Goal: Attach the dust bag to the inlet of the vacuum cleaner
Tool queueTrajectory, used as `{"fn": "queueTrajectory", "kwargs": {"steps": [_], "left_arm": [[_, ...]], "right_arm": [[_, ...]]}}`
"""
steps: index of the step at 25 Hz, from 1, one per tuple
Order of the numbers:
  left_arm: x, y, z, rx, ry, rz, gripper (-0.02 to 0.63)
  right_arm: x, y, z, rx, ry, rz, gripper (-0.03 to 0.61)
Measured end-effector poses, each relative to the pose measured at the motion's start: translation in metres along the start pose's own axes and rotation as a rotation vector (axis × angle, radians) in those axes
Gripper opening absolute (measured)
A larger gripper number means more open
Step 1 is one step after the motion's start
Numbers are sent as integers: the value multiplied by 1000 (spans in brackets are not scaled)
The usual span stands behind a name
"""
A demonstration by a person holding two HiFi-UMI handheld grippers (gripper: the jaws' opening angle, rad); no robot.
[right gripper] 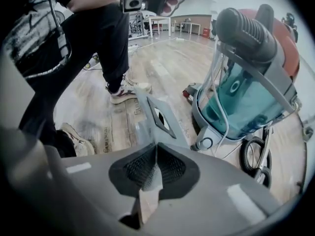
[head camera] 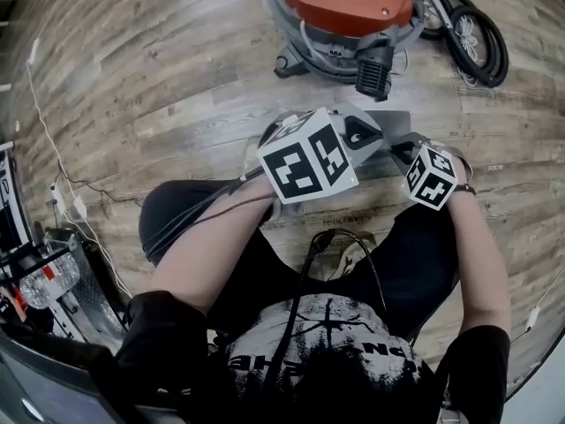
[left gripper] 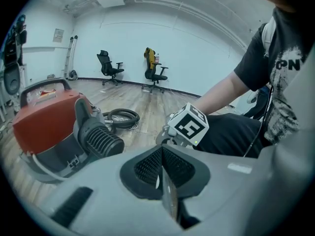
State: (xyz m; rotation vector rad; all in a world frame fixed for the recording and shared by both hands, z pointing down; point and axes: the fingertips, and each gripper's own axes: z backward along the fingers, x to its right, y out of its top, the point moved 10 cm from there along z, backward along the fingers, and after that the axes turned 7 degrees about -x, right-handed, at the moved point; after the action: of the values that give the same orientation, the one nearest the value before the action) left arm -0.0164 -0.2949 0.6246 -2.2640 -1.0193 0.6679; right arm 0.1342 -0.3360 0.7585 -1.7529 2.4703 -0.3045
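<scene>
A person kneeling on a wood-plank floor (head camera: 159,87) holds a grey dust bag (right gripper: 147,124) with both grippers, just short of the vacuum cleaner (head camera: 349,7). Both forearms reach forward from the body over the lap, elbows bent, with the two marker cubes side by side and close together.

The left gripper (left gripper: 161,166) is raised nearer the head camera and tips moderately downward. It looks across the room towards two office chairs (left gripper: 109,65) by the far wall. Its jaws are pressed together on a thin edge of the bag, seen edge-on between the pads.

The right gripper (right gripper: 156,166), lower and to the right, points steeply down at the floor. Its jaws are also clamped on the bag, with a strip of pale card caught between them. From there the bag's grey collar, with its dark opening, stretches away towards the vacuum.

From the head view the bag hangs between the two grippers, above the floor and apart from the machine. The vacuum stands on the far side, its orange top over a translucent teal tank, with a black ribbed fitting (head camera: 375,73) on its near side facing the person. A coiled black hose (head camera: 477,34) lies on the floor to its right. One of the person's shoes (right gripper: 125,90) shows in the right gripper view, left of the bag.
</scene>
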Motion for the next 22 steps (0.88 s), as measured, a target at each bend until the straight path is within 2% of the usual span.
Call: {"fn": "queueTrajectory", "kwargs": {"steps": [3,4,5,7,13,17,22], "left_arm": [[0,1,2,-36,21,-19,5],[-1,2,2,-46,24,-24,76],[-1,2,3,-57,27,-29,114],[0,0,3,-85,37,-41,122],[3,-20,-6,-238,35,-96,212],[4,-26,-9,-301,48,-127,250],[-1,-30,-11,-353,138,-176,270]], "right_arm": [[7,6,17,35,19,-22,17],[9,7,22,47,22,-35,17],[11,8,27,61,27,-52,17],[14,10,37,97,44,-96,17],[19,13,73,224,113,-218,17],[23,15,100,296,152,-253,17],[21,18,123,366,165,-254,17]]}}
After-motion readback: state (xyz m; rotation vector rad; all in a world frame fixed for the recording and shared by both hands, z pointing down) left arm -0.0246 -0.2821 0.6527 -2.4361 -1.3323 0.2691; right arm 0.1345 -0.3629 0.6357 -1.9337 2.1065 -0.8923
